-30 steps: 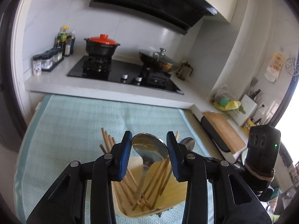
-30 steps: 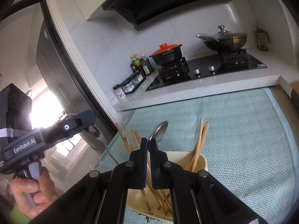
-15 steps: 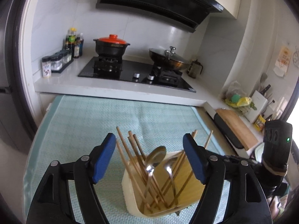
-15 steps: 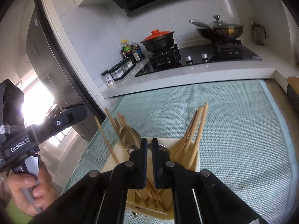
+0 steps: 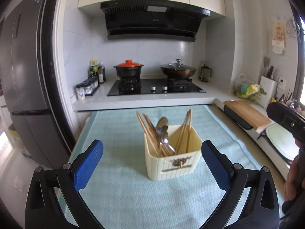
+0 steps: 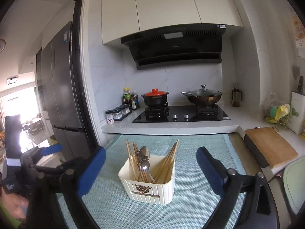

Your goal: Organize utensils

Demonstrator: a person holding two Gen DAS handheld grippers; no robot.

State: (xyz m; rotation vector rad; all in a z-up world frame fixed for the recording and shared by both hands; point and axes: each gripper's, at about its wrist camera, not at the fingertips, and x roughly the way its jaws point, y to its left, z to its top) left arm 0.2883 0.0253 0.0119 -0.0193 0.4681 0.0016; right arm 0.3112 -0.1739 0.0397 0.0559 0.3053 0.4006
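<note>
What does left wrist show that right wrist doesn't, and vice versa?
Only the left wrist view: the left gripper, jaws wide open, with the right gripper's body at the right edge.

Only the right wrist view: the right gripper, jaws wide open, with the left gripper's blue pad at the left, and a bright room past the doorway.

Both: the cream holder on the green mat, holding chopsticks and two spoons; neither gripper touches it. Also the stove.
</note>
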